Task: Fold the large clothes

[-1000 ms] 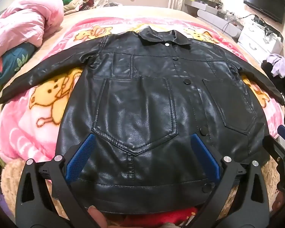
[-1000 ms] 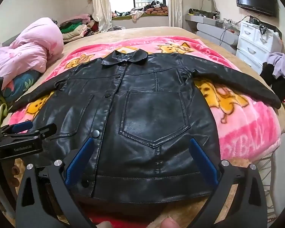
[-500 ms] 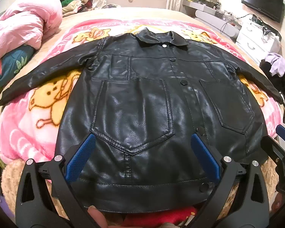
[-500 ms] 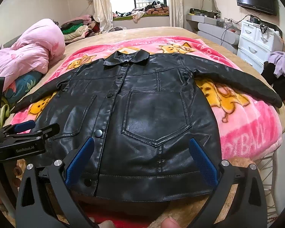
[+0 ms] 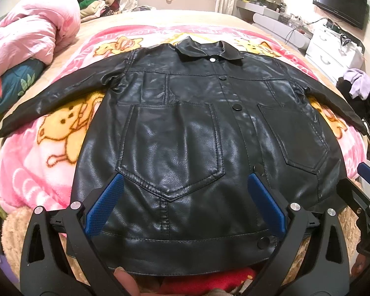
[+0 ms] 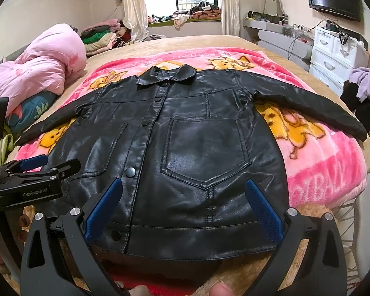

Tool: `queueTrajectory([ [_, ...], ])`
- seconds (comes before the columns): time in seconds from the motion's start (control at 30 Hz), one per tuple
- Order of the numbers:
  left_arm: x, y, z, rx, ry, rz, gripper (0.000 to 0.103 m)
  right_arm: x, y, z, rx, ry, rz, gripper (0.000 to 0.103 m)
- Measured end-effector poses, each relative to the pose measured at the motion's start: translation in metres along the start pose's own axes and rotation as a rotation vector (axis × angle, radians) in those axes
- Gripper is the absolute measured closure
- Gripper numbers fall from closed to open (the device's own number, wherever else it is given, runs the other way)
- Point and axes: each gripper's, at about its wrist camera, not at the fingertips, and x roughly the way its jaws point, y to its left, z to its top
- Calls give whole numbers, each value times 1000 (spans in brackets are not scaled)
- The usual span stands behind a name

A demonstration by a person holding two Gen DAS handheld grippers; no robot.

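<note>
A black leather jacket (image 5: 185, 133) lies buttoned and flat, front up, on the pink blanket (image 5: 37, 172) over the bed. The left tool (image 5: 185, 207) hangs released above the hem, as does the right tool (image 6: 182, 204). Both should probably take a sleeve cuff first. Both views have risen slightly since the earlier frames.
</note>
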Motion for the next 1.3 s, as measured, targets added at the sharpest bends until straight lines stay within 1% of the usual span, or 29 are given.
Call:
queueTrajectory([
  [0.93, -1, -7, 2, 3, -2, -9, 9, 0, 2, 2, -7, -10, -8, 4],
  [1.3, 5, -10, 15, 4, 0, -27, 9, 1, -2, 21, -10, -28, -4, 4],
])
